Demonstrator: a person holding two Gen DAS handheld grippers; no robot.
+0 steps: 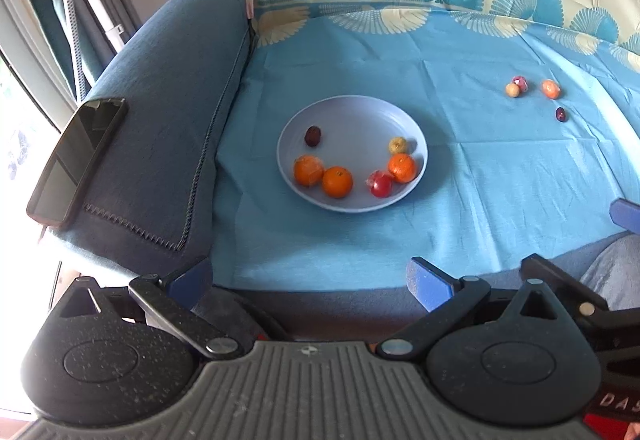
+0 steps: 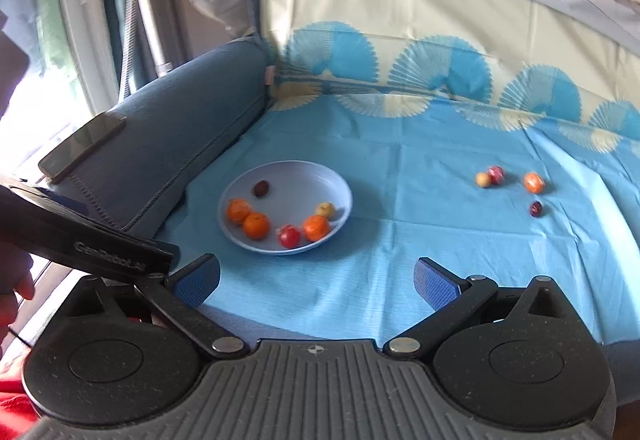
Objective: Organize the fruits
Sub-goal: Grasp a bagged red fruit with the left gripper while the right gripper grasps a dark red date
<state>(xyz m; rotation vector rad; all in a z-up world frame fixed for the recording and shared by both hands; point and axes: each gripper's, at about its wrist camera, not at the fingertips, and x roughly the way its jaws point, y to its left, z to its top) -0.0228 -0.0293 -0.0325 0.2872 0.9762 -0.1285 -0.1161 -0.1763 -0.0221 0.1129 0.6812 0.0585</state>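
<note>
Right wrist view puts the four loose fruits ahead and to the right of the right hand-held gripper (image 2: 316, 280): a pale yellow fruit (image 2: 483, 179) touching a red fruit (image 2: 496, 174), an orange (image 2: 534, 182) just beside them, and a dark plum (image 2: 536, 208) nearest of the four. They lie on the blue cloth (image 2: 400, 167) spread over a sofa seat, well apart from the plate (image 2: 344, 195), which sits ahead and slightly left and already holds six fruits. The loose ones are roundish with no clear long axis, though motion blur makes their shapes hard to judge. From the left hand-held gripper (image 1: 310, 280) the plate (image 1: 420, 143) lies nearly straight ahead, and the orange (image 1: 551, 88) and its neighbours lie far off to the right, so the right one looks the nearer for the next pick, probably the plum. Both hand-held grippers have their blue pads spread wide, holding nothing and touching nothing, hovering above the near edge of the cloth. A phone (image 1: 76, 159) rests on the sofa armrest (image 1: 168, 111), off to the left
</note>
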